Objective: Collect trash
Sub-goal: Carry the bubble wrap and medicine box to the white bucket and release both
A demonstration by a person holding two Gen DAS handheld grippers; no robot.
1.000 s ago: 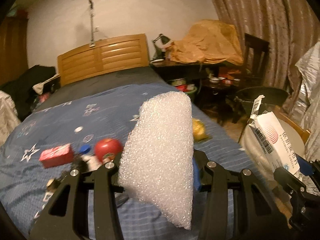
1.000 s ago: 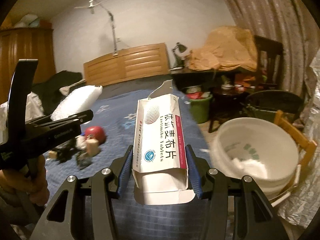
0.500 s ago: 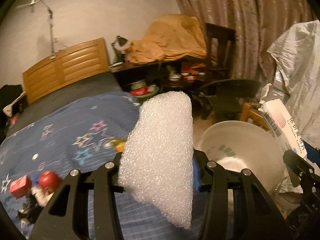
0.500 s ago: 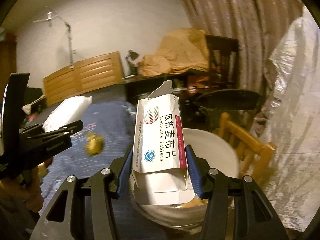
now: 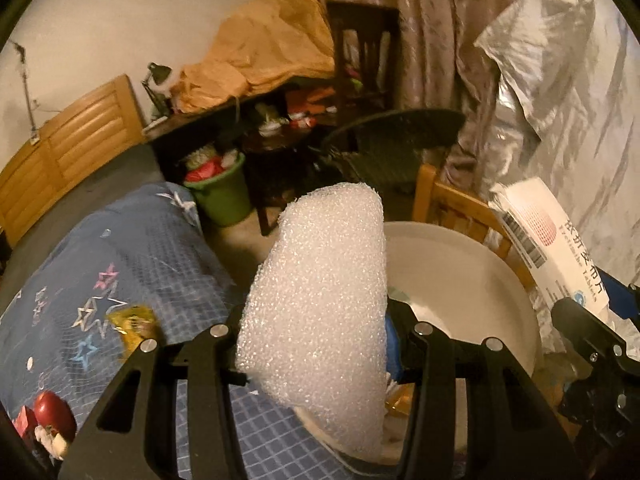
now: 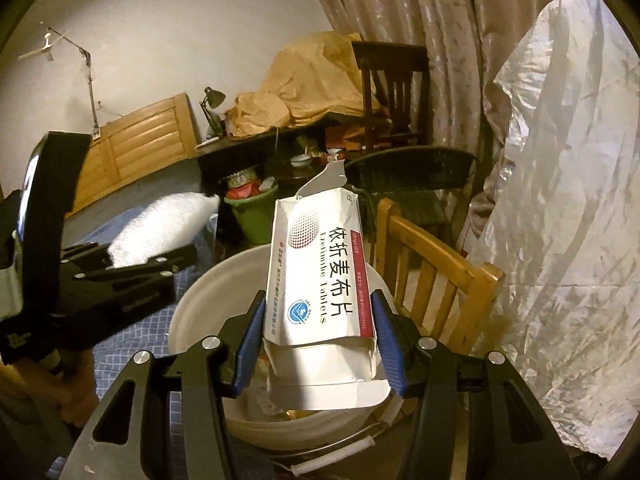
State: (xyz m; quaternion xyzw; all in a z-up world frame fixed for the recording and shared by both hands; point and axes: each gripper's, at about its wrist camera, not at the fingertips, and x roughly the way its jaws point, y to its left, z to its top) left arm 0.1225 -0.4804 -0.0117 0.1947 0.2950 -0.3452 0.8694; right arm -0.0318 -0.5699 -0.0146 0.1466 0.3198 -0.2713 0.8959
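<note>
Trash, two items, both carried over white bucket (image 6: 208, 280) beside bed (image 5: 120, 240), presumably for dropping in.
Foam sheet (image 5: 320, 300): pinched between fingers of left gripper (image 5: 316, 344), upright, above near rim.
Tablet carton (image 6: 320, 280): empty, flap torn, pinched flat between blue-padded fingers of right gripper (image 6: 320, 340), above bucket mouth.
Bucket: some scraps inside.
Surroundings: blue star quilt with yellow wrapper (image 5: 134, 320), red apple (image 5: 54, 416); wooden chair (image 6: 436, 276), green bin (image 6: 256, 212), curtains, dim light.
</note>
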